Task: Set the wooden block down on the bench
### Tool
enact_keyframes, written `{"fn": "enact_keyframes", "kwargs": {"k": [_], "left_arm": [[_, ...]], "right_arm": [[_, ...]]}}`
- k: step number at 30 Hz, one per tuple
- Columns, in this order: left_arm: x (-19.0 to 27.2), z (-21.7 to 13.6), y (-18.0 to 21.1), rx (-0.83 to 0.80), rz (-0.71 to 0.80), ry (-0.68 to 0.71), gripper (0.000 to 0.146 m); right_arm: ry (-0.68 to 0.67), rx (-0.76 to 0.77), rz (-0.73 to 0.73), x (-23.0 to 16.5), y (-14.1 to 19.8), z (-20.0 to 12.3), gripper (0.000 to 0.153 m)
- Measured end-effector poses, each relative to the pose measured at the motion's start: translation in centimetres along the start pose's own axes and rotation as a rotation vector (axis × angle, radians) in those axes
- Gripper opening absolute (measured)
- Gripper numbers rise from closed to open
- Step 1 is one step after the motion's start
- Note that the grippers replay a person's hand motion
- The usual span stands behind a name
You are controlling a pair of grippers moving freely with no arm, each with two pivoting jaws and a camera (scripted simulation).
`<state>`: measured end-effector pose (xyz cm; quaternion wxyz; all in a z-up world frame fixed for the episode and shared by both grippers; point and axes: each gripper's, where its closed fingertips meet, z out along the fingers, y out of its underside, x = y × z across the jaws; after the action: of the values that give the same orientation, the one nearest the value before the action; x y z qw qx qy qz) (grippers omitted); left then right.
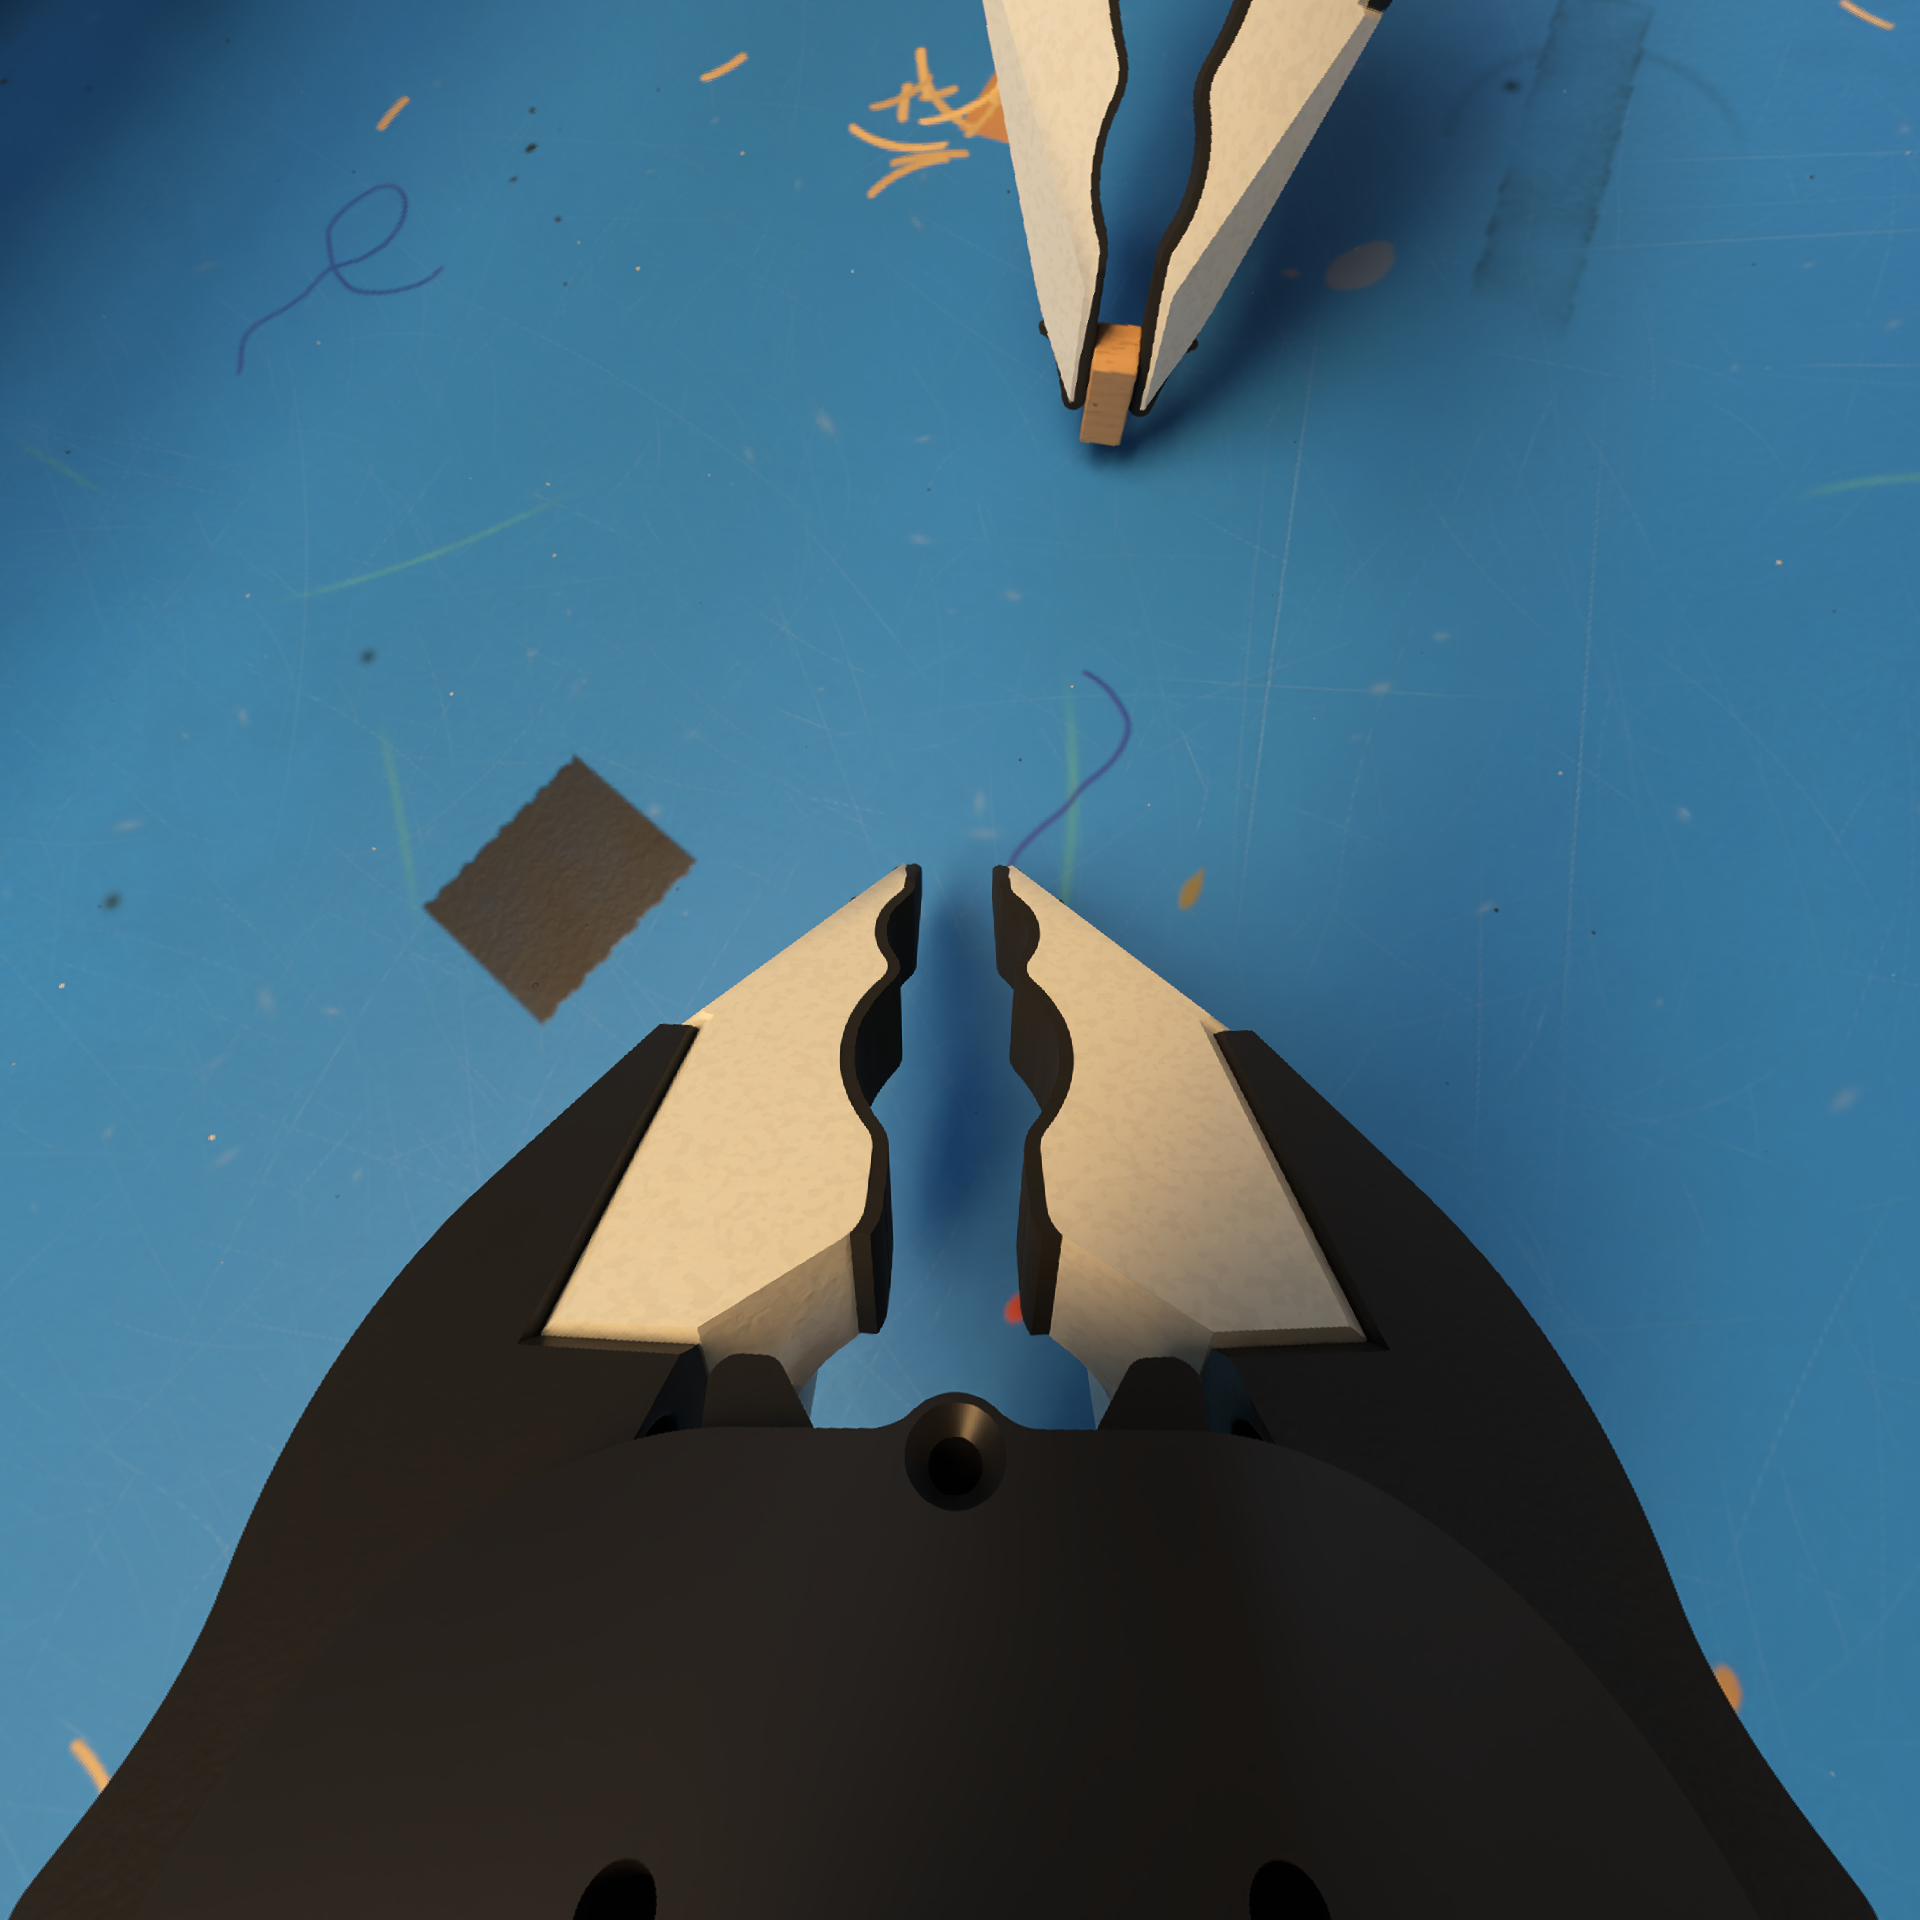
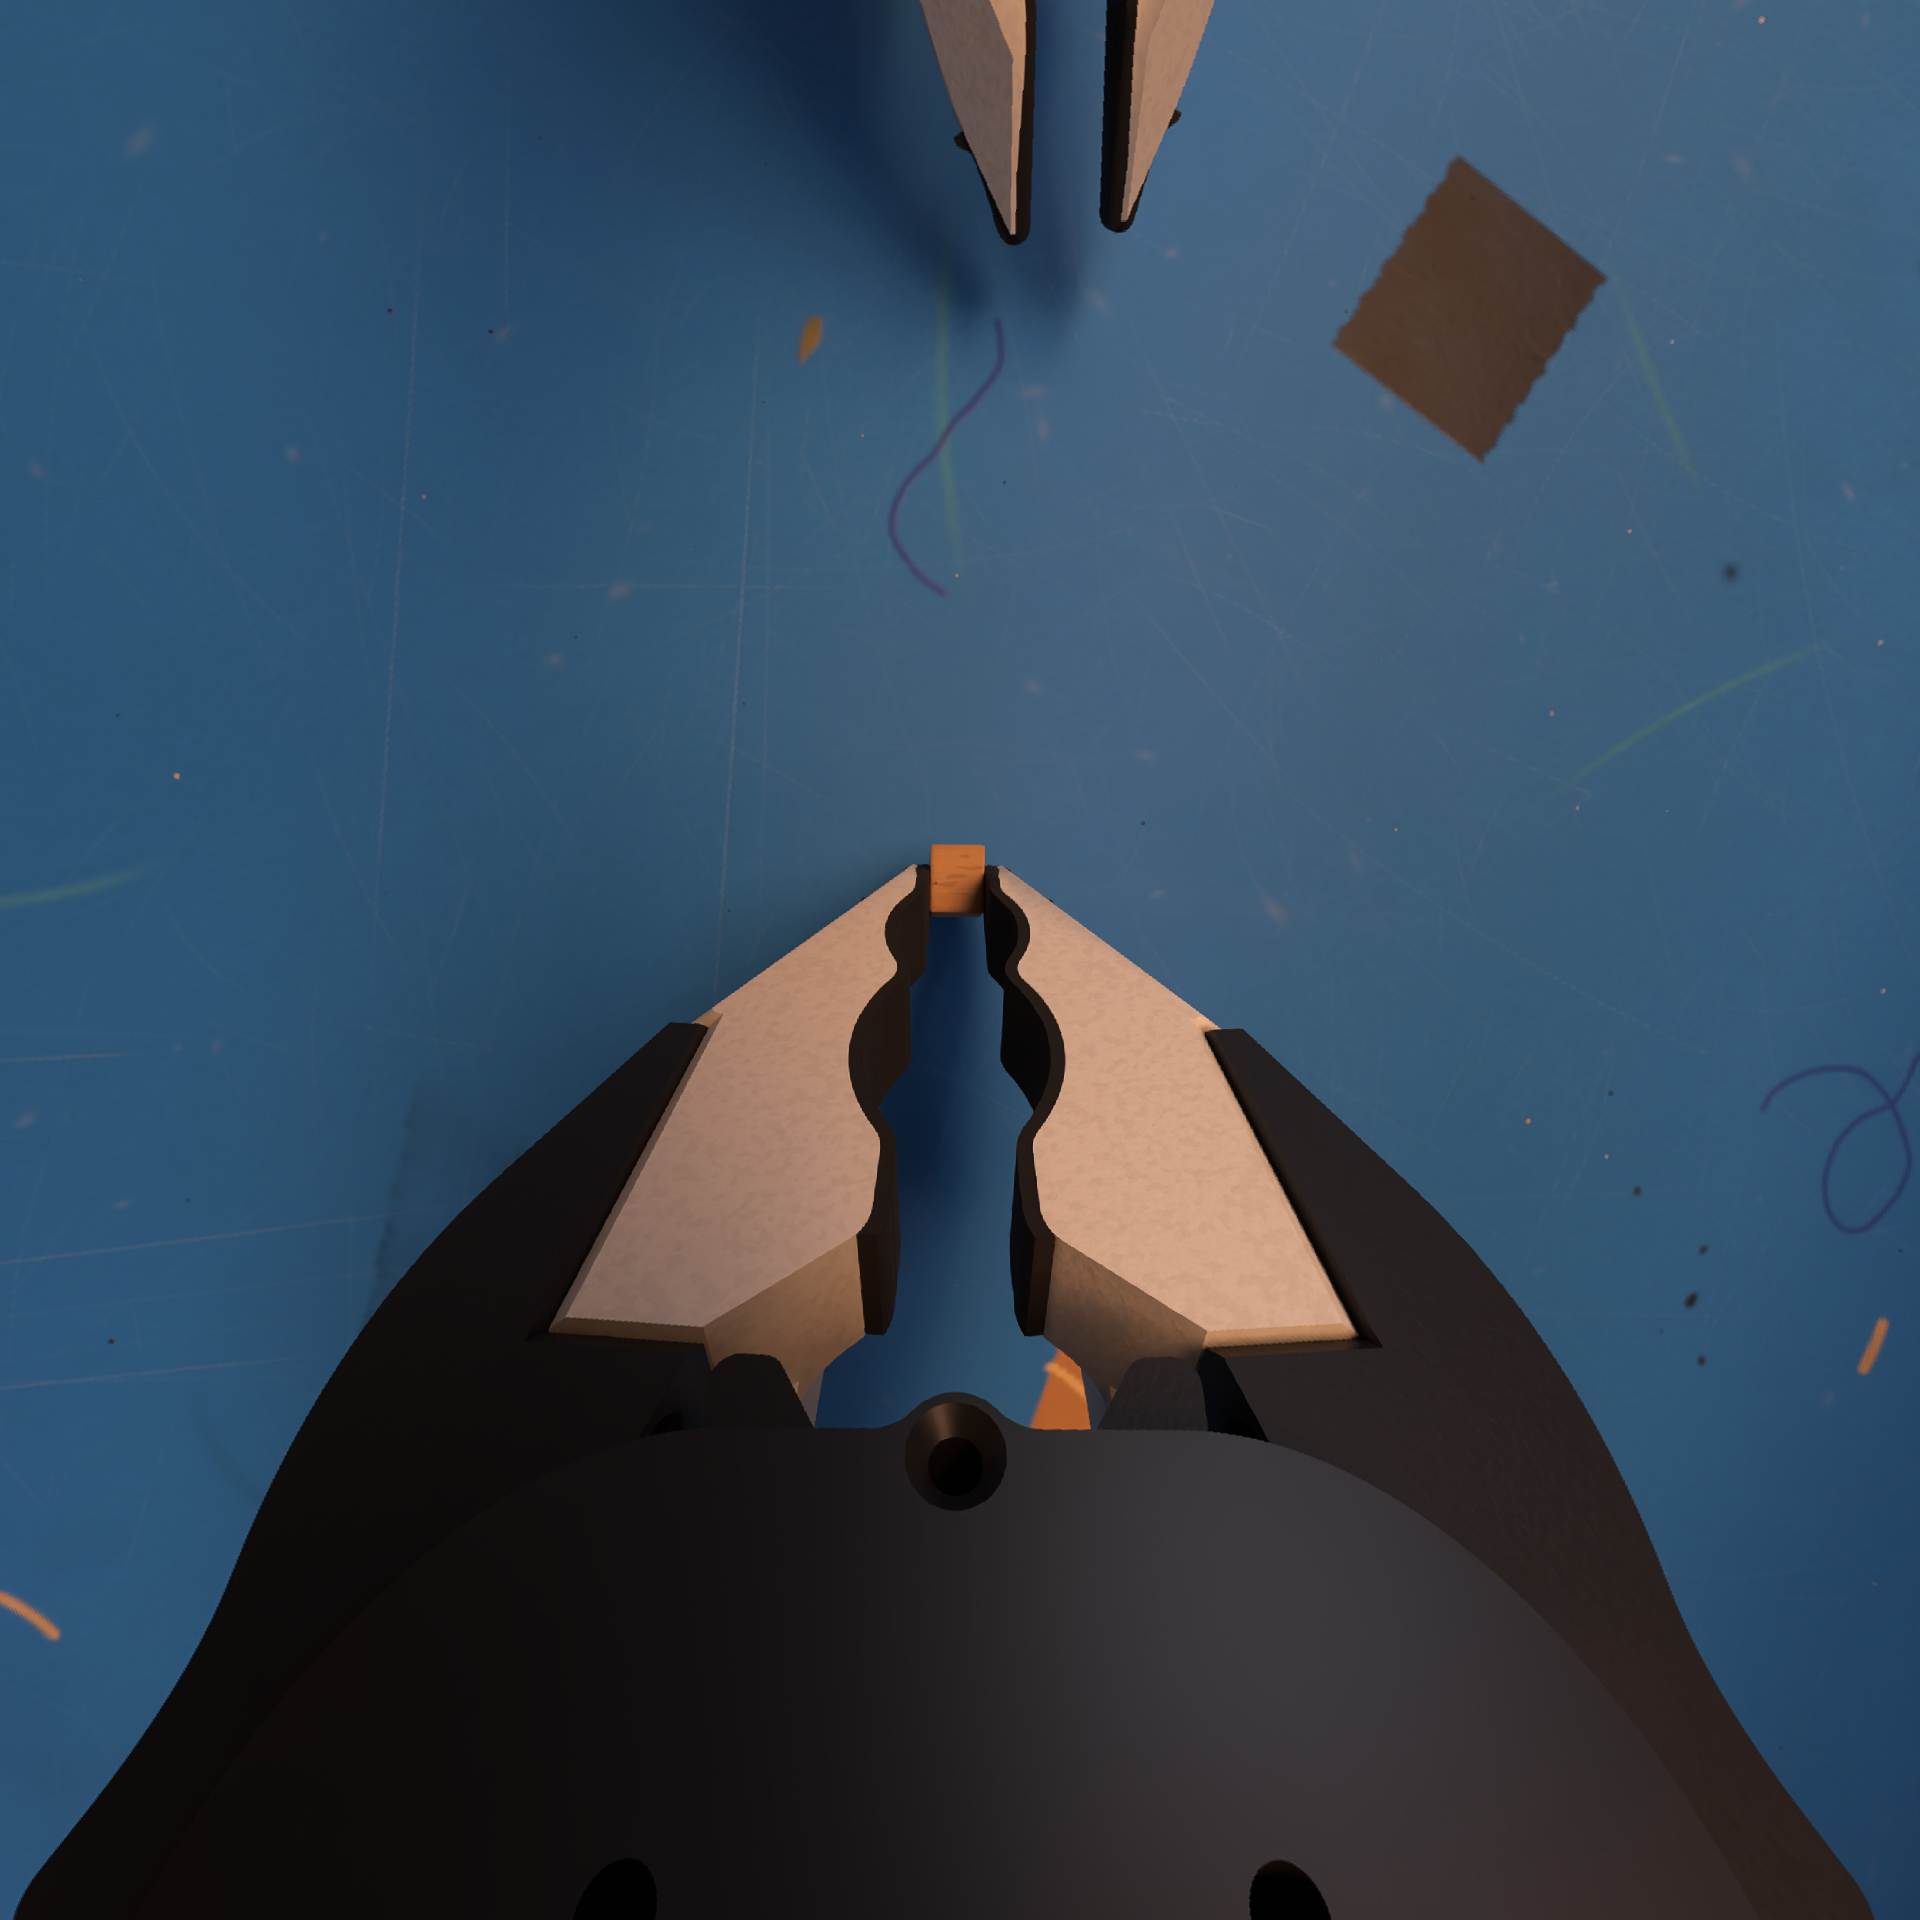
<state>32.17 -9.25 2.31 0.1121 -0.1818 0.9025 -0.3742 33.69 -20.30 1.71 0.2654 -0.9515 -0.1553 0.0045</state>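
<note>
Pinched at the very tips of the right gripper [image 2: 957, 883], the wooden block [image 2: 957, 879] sits between the two dark finger pads, its far end poking just past them, so the grip is shallow and the block is the only thing keeping the jaws apart. Seen from the left wrist view, the block [image 1: 1109, 382] stands on end in that clamp with its lower end close over the blue bench [image 2: 416, 675], though whether it already touches cannot be told. To set it down well, judging from this, the right gripper should come straight down until the block's end bears on the bench, then part its fingers evenly and only a little, so neither pad drags the narrow piece over. Ahead of the block lies bare bench with a loose purple thread [image 2: 940, 457]; beyond that the left gripper [image 2: 1065, 223] hangs with a narrow empty gap between its tips, holding nothing. A brown paper square [image 2: 1470, 312] lies far off to the right.
</note>
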Motion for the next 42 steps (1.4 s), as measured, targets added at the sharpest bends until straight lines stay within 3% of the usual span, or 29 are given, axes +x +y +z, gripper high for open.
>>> {"fn": "enact_keyframes", "kwargs": {"k": [42], "left_arm": [[0.27, 0.1, 0.07, -0.002, 0.01, 0.012, 0.013]], "right_arm": [[-0.038, 0.0, 0.004, -0.84, -0.04, 0.2, 0.009]]}}
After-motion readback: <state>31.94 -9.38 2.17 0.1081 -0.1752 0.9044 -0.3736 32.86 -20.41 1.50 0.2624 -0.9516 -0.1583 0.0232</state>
